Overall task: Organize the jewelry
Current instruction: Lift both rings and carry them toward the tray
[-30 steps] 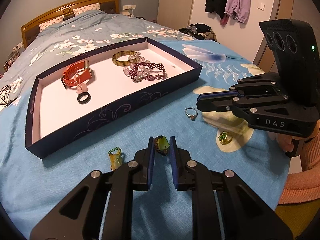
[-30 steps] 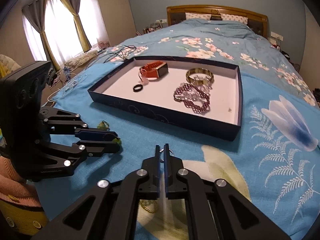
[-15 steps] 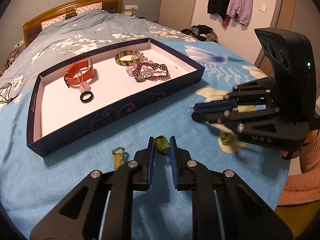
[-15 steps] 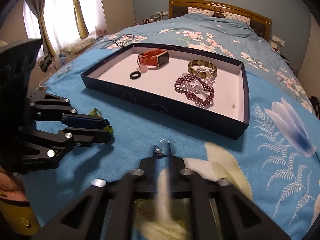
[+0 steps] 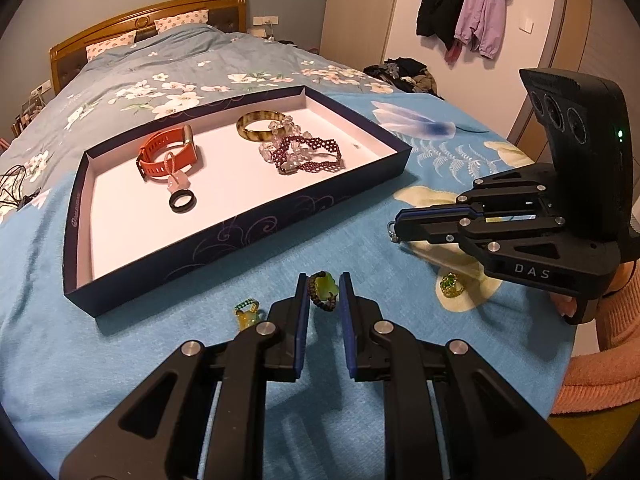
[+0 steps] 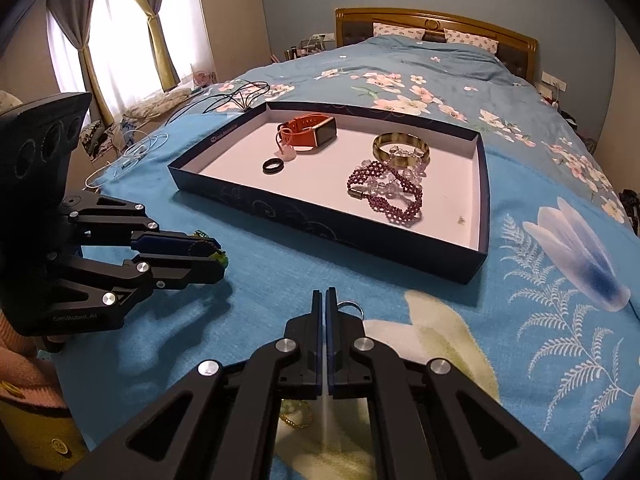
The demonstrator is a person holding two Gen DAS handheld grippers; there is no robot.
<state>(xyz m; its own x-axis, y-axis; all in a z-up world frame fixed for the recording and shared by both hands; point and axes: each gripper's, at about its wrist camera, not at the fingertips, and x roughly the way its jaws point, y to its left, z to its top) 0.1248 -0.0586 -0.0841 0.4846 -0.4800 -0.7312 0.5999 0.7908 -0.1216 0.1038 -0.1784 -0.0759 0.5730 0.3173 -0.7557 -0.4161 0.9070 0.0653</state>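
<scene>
A dark blue tray [image 5: 240, 236] [image 6: 328, 224] lies on the blue bedspread and holds an orange watch [image 5: 166, 152], a black ring [image 5: 182, 201], an amber bangle [image 5: 260, 126] and purple bead bracelets [image 5: 308, 156]. My left gripper [image 5: 324, 294] [image 6: 218, 258] is shut on a green-stone ring [image 5: 323, 291] and holds it in front of the tray. My right gripper [image 6: 325, 300] [image 5: 394, 226] is shut on a silver ring [image 6: 350, 307], lifted above the bedspread to the tray's right.
A yellow-green beaded ring [image 5: 246, 312] lies left of my left gripper. A green and gold ring [image 5: 451, 285] lies under my right gripper. Cables [image 6: 236, 96] lie beyond the tray's far left corner. The bed edge is close on my side.
My right gripper has lifted the silver ring off the bedspread and moved it a little towards the tray. My left gripper has kept its hold on the green-stone ring and risen slightly.
</scene>
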